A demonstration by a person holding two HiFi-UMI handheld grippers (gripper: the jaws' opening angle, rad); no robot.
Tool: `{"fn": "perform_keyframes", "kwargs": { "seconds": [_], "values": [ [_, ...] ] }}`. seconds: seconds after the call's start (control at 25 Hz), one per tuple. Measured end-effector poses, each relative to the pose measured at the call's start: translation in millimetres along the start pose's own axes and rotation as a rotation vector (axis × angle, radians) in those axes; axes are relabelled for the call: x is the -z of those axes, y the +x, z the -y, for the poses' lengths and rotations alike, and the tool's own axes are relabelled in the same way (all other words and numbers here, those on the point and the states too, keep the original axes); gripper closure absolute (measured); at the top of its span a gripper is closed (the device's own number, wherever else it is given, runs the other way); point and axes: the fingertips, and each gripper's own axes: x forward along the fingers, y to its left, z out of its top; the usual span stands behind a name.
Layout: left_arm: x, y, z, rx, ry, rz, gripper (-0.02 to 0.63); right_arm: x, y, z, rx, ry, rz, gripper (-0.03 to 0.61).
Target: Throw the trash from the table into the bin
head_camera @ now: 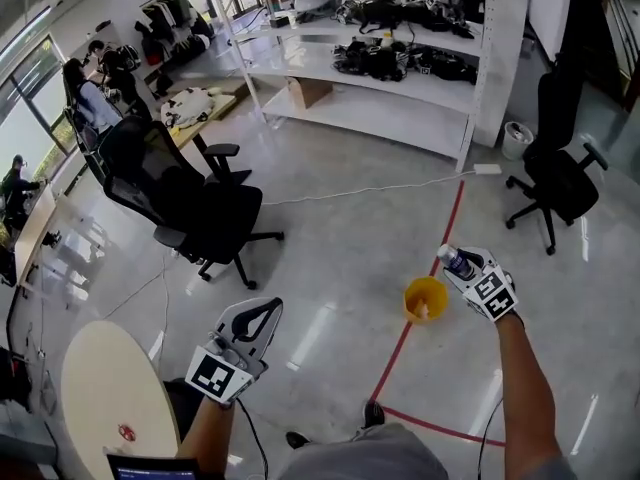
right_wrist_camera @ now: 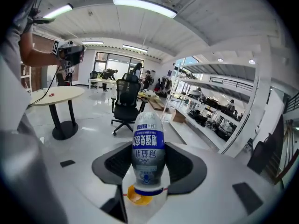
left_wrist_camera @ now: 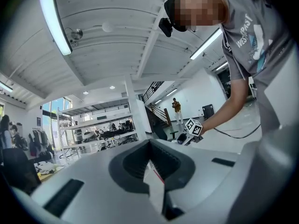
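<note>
Bottle (right_wrist_camera: 148,149) clamped in the right gripper (head_camera: 466,271), hanging just beside the yellow bin (head_camera: 411,295) on the floor. Left gripper (head_camera: 263,313) pinched together, empty. Carry looks nearly done; next, centre over the rim and let go.

On the bottle (right_wrist_camera: 148,148) — white Chinese characters on a blue label, inverted; shirt (left_wrist_camera: 247,38) print begins "WES".

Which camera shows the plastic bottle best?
The right gripper view: the bottle fills the centre, clamped in the right gripper. The head view shows only its end near the yellow bin; the left gripper view leaves it too small to tell.
</note>
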Motion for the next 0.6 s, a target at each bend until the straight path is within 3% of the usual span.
{"fn": "perform_keyframes", "kwargs": {
  "seconds": [0.32,0.6],
  "values": [
    [22,-2,-16,-0.033,-0.007,-0.052,0.571,46,42,46,0.038,0.069,-0.074,0.377],
    [33,-4,-24,-0.052,-0.019,-0.079,0.571,34,44,62,0.059,0.052,-0.062,0.377]
  ]
}}
